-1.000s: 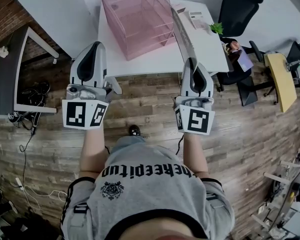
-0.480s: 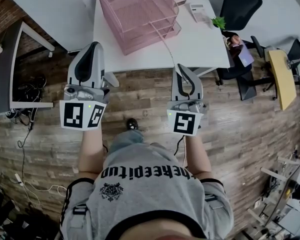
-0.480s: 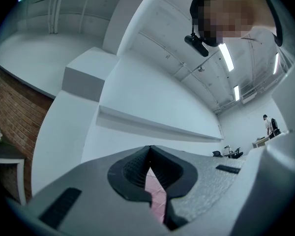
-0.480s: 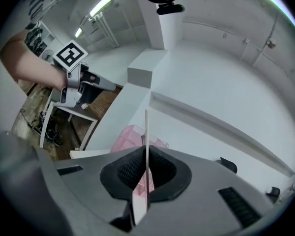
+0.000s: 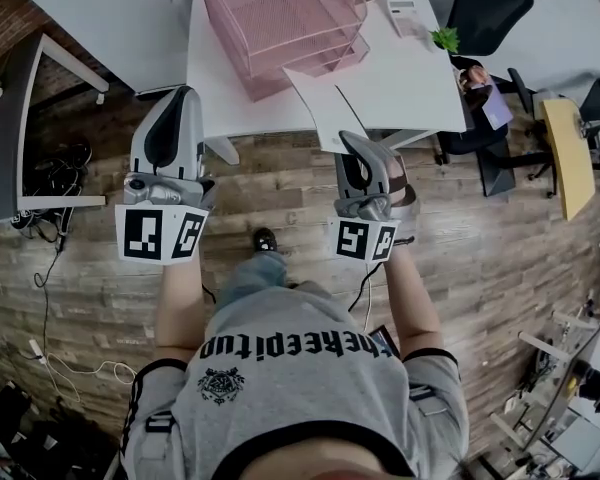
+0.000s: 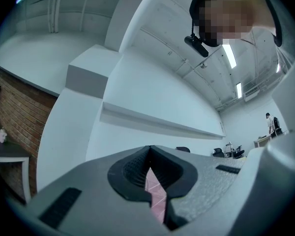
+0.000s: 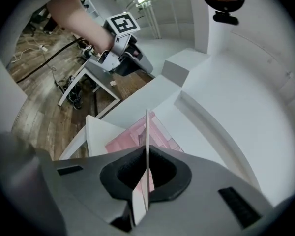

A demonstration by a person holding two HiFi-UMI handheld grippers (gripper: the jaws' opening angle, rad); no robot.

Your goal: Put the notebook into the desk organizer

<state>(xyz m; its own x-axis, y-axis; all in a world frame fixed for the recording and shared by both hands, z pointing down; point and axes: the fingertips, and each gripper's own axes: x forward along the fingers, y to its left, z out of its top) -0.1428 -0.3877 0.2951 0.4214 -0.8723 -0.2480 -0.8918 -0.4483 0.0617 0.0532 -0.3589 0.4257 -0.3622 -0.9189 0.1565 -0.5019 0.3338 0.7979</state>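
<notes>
Right gripper view shows the right gripper [image 7: 146, 181] with its jaws clenched on the notebook [image 7: 147, 132]. We see the notebook edge-on, a thin pale line rising from between the pads at lower centre. Just behind that edge lies the pink organizer [image 7: 130, 134] on the white desk [image 7: 206, 107].

In the left gripper view, the left gripper [image 6: 148, 166] has its jaws pressed together at the tips and grasps nothing. We see only a sliver of pink through the notch below them.

From the head view, the notebook spreads as a pale sheet from the right gripper toward the upper left. It lies over the desk's near edge, its far corner close to the organizer's lowest tray, and all of it is outside the trays. We cannot tell whether it touches the desk.

The organizer fills the top centre of the frame. The left gripper is at centre left, by the desk's near left corner. A plant [image 5: 445, 38] stands at the desk's right end, with a black chair [image 5: 490, 3] in the upper right. Wood floor [image 5: 280, 208] runs beneath both grippers.
</notes>
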